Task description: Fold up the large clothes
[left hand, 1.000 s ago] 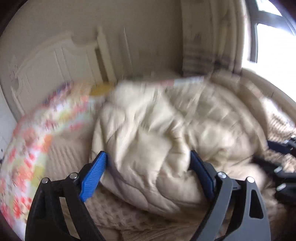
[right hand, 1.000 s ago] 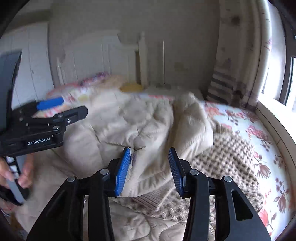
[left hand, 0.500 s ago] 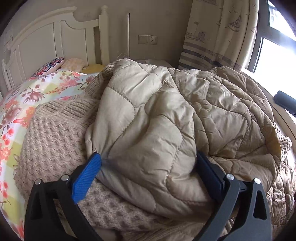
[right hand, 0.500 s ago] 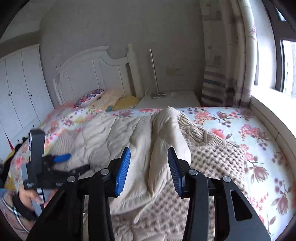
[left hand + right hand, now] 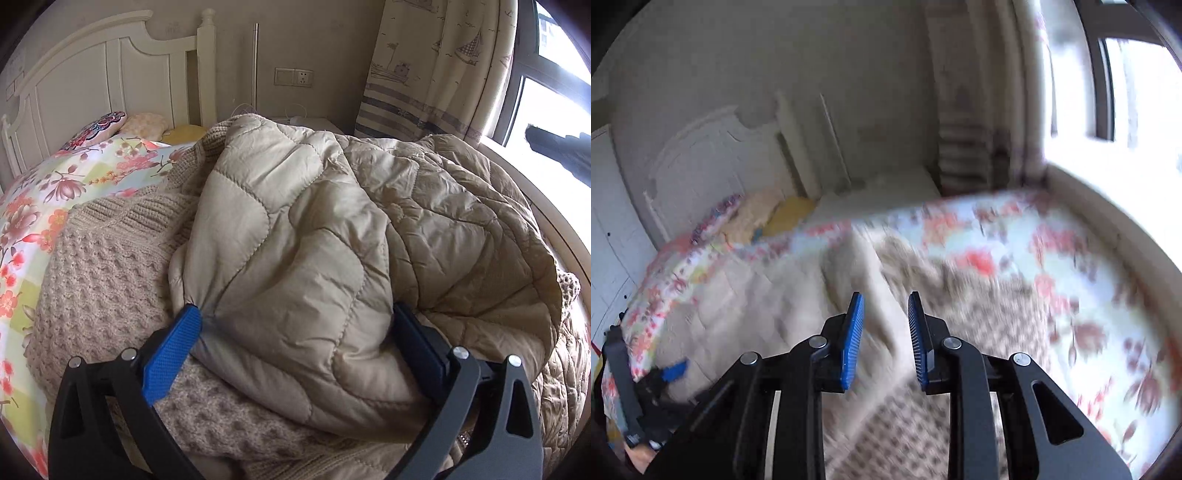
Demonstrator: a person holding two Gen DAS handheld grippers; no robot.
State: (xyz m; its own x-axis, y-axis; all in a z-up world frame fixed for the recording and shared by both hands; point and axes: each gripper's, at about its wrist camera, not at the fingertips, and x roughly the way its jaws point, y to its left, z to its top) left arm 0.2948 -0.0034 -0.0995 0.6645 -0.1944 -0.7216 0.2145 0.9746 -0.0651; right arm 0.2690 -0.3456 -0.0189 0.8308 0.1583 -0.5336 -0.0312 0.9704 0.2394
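Note:
A beige quilted jacket (image 5: 332,229) lies bunched on a tan knitted garment (image 5: 103,273) on the bed. My left gripper (image 5: 295,332) is wide open, with a thick fold of the jacket bulging between its blue pads; I cannot tell whether the pads press it. In the blurred right wrist view the jacket (image 5: 768,302) and the knit (image 5: 979,306) show from higher up. My right gripper (image 5: 885,325) is open, held above the clothes, with nothing between its pads. The left gripper also shows at the lower left of the right wrist view (image 5: 670,373).
A floral bedsheet (image 5: 40,206) covers the bed. A white headboard (image 5: 103,74) and pillows (image 5: 144,123) stand at the far end. A curtain (image 5: 436,66) and a window (image 5: 554,92) are on the right. A nightstand (image 5: 879,192) sits beside the bed.
My right gripper has lifted up and away from the jacket fold it stood around; its view is now blurred with motion. My left gripper has stayed around the jacket fold.

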